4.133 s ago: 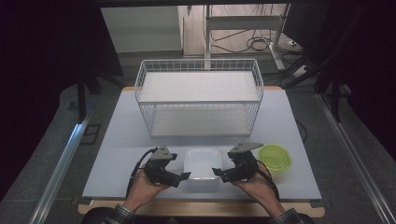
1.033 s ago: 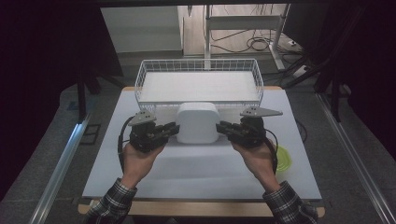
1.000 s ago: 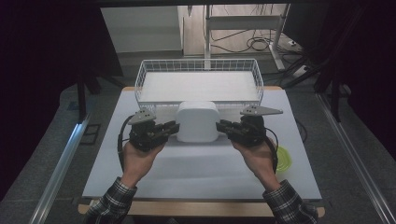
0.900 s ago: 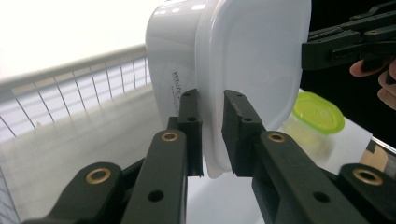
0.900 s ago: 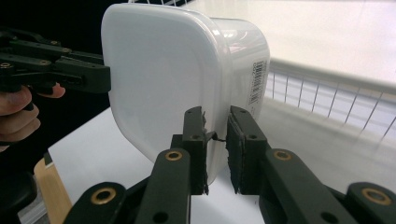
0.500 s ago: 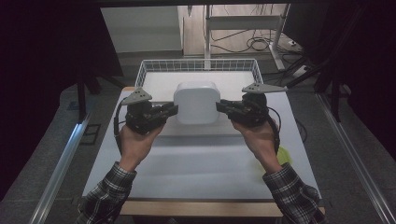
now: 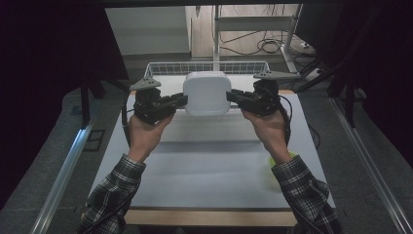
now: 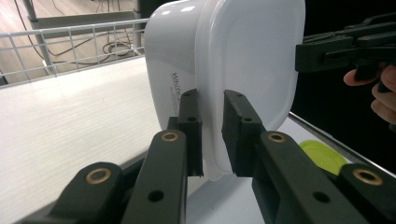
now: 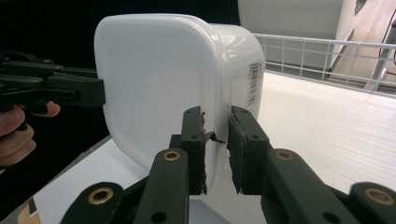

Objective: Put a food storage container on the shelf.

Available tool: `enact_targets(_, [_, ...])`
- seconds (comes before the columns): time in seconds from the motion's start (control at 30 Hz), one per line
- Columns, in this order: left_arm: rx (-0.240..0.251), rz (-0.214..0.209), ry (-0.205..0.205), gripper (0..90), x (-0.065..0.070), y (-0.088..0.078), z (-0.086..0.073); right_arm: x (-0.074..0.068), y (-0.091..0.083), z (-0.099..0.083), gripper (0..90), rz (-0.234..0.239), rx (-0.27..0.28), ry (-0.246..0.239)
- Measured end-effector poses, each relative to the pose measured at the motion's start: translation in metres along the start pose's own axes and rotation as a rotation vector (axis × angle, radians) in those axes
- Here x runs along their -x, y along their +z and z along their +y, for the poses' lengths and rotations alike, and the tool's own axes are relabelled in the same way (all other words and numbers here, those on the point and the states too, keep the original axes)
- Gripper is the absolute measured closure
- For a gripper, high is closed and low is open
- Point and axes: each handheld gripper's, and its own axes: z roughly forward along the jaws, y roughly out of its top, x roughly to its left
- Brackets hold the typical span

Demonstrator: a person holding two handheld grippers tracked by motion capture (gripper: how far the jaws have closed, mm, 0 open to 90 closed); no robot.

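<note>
Hanging in mid-air between two hand-held grippers, a white lidded container (image 7: 206, 92), raised clear of the tabletop (image 7: 209, 165) and seen just in front of the wire basket (image 7: 209, 68) in the high view. Turned on edge, flat lid face toward the person, rounded tub toward the basket.

Left hand-held gripper (image 7: 182, 100) clamped on the container's left rim; in the left gripper view (image 8: 212, 135) nearly closed, both black pads pinching the thin lip of the lid, printed side wall of the tub just left of the pads. Right hand-held gripper (image 7: 231, 95) clamped on the opposite rim; in the right gripper view (image 9: 215, 147) likewise almost closed, pads gripping the lip, barcode label on the tub wall just above and right of them. Each gripper pointing inward toward the container, at about the same height, container squarely between the fingertips.

Below and right of the container, near the right sleeve, a yellow-green lid (image 7: 278, 161) lying on the tabletop, well apart from the container; same lid visible past the container's lower edge in the left gripper view (image 8: 322, 156). Basket's white floor behind the container.
</note>
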Motion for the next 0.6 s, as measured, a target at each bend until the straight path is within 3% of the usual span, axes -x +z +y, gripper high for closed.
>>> enact_targets(0.3, [-0.007,0.001,-0.032,78.1,-0.012,0.011,0.003,0.010,0.013,0.007,75.9,-0.002,-0.005,0.039])
enact_targets(0.6, [-0.009,0.005,-0.038,77.4,-0.018,0.017,0.004,0.016,0.022,0.010,75.2,-0.012,-0.023,0.065])
